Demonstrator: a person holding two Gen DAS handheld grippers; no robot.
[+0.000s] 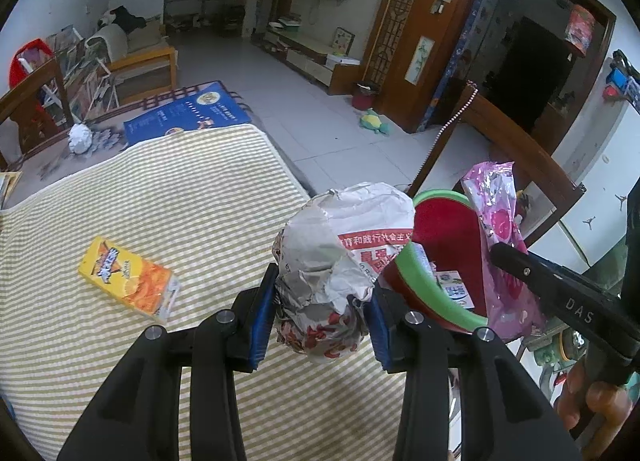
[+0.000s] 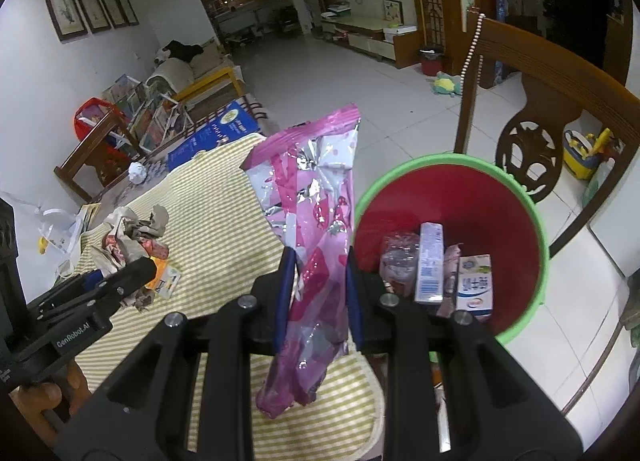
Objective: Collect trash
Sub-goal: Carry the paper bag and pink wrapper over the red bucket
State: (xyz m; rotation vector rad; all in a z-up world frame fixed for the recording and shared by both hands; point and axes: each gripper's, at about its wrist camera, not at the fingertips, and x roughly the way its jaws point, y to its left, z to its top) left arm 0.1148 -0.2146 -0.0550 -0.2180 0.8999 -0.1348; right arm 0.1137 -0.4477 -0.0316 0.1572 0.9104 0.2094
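Note:
My left gripper is shut on a crumpled newspaper ball, held above the striped table edge, just left of the red bin with a green rim. My right gripper is shut on a pink foil wrapper that hangs upright, just left of the same bin. Inside the bin lie a milk carton, a slim box and a crushed plastic bottle. A yellow-orange juice box lies flat on the striped cloth. The left gripper with its paper ball shows at the left of the right wrist view.
A wooden chair stands behind the bin. A white paper wad sits at the table's far end beside a blue booklet. A person's fingers hold the right gripper's handle. Tiled floor spreads beyond, with a stuffed toy.

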